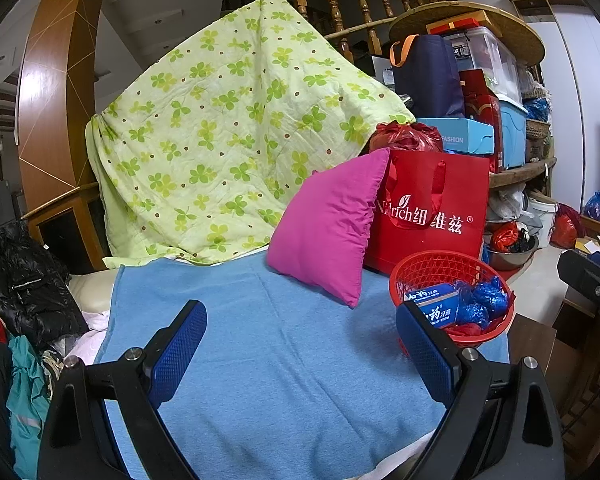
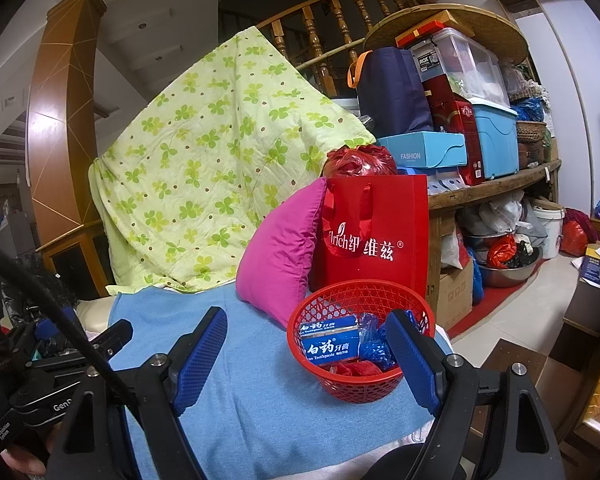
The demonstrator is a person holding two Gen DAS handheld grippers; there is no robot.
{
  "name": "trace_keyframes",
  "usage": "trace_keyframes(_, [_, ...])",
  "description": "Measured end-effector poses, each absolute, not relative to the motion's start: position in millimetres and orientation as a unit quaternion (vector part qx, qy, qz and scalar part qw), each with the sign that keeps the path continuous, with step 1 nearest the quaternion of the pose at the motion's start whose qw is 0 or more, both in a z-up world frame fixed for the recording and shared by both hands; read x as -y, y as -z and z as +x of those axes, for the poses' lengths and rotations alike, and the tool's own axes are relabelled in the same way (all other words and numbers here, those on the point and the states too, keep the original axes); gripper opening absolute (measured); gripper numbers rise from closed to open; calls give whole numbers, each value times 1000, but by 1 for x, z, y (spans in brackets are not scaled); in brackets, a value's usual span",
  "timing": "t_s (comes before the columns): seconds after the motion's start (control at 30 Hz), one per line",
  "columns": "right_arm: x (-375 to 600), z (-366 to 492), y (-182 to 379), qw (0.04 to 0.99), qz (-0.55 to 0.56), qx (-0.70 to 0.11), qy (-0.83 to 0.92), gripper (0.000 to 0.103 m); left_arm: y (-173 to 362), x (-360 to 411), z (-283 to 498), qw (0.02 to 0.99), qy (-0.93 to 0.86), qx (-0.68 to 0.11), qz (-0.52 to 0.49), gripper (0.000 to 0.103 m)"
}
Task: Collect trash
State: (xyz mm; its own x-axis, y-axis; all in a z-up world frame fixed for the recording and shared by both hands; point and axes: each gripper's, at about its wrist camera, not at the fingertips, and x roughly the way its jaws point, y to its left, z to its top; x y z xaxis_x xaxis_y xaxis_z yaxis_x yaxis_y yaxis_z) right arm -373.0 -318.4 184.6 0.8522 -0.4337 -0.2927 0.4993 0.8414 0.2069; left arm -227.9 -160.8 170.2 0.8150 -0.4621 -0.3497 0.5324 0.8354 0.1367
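A red mesh basket (image 1: 432, 266) (image 2: 340, 294) stands on a blue towel (image 1: 276, 352) (image 2: 256, 392). It holds a blue toothpaste box (image 1: 432, 298) (image 2: 330, 342), crumpled blue plastic (image 1: 486, 302) (image 2: 372, 346) and red plastic (image 2: 354, 368). My left gripper (image 1: 300, 344) is open and empty over the towel, left of the basket. My right gripper (image 2: 306, 354) is open and empty, its right finger in front of the basket's right side.
A magenta pillow (image 1: 332, 224) (image 2: 284, 248) and a red gift bag (image 1: 432, 208) (image 2: 376, 232) stand behind the basket. A green clover quilt (image 1: 228, 128) drapes behind. Cluttered shelves (image 2: 492, 184) stand right. Clothes (image 1: 24, 280) pile left.
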Motion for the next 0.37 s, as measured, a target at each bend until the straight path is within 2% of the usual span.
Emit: trace_keyframes(0.37, [324, -368, -176, 951, 136, -124, 249, 84, -166, 159, -223, 944, 273, -154, 106, 96])
